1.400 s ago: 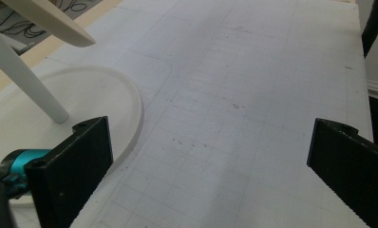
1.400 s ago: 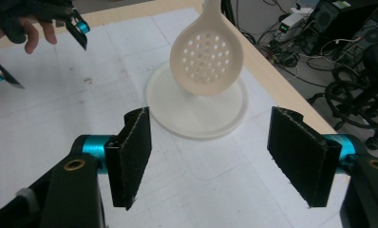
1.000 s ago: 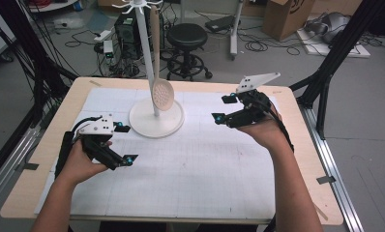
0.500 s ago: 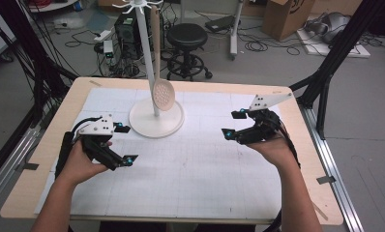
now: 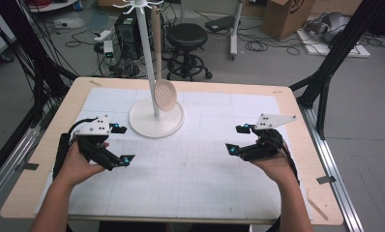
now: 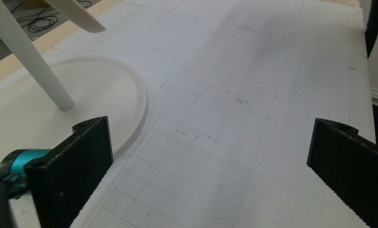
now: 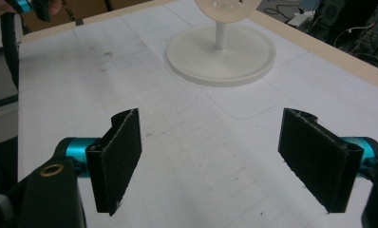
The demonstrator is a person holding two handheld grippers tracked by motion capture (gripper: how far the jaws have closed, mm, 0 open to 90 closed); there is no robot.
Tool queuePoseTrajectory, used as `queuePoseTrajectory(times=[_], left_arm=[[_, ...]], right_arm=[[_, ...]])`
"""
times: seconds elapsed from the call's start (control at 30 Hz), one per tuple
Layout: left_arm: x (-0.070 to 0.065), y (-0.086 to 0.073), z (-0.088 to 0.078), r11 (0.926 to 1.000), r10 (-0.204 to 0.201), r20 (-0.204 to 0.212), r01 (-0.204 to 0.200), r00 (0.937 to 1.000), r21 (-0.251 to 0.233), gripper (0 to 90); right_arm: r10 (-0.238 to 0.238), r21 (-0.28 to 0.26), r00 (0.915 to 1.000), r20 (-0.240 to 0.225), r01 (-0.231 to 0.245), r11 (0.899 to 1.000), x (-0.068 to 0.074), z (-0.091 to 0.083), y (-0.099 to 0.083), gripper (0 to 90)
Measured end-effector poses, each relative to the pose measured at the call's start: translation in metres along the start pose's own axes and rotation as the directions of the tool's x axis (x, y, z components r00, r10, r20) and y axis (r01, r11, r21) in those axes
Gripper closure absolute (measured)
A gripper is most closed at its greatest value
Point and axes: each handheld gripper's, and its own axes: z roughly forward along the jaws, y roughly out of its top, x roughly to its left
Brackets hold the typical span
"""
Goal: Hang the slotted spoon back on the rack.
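1. The left tongs (image 5: 120,144) sit over the left part of the table (image 5: 45,159), held in the person's left hand (image 5: 77,164); the jaws stand wide apart with nothing between them
2. The right tongs (image 5: 235,140) sit over the right part of the table in the right hand (image 5: 275,166); their jaws have just been opening, stand wide and are empty
3. In the right gripper view, bare white gridded mat (image 7: 201,156) lies between the two black pads (image 7: 118,156)
4. The white stand (image 5: 155,121) rests on its round base at the back middle of the mat, between the two tongs and well apart from the right one
5. The slotted wooden spoon (image 5: 164,94) hangs from the stand's top hooks, bowl down, just above the base and close beside the pole
6. The left tongs point toward the base rim (image 6: 130,118), near but not touching
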Motion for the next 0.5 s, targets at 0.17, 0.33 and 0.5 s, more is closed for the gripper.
queuePoseTrajectory(times=[0.17,0.33,0.5], left_arm=[[0.000,0.000,0.001,1.0000,0.003,-0.001,-0.003,1.0000,0.008,1.8],[0.001,0.000,0.002,1.0000,0.004,0.001,-0.004,1.0000,0.006,1.8],[0.000,0.003,0.005,1.0000,0.007,0.008,-0.007,0.9999,0.004,1.8]], right_arm=[[0.023,-0.045,0.9997,0.004,-0.022,0.999,0.005,-0.004,-0.016,19.4],[0.046,-0.044,0.9987,0.019,-0.045,0.998,0.005,-0.005,-0.028,16.8],[0.065,-0.041,0.9979,0.012,-0.064,0.997,0.011,-0.007,-0.038,15.7]])
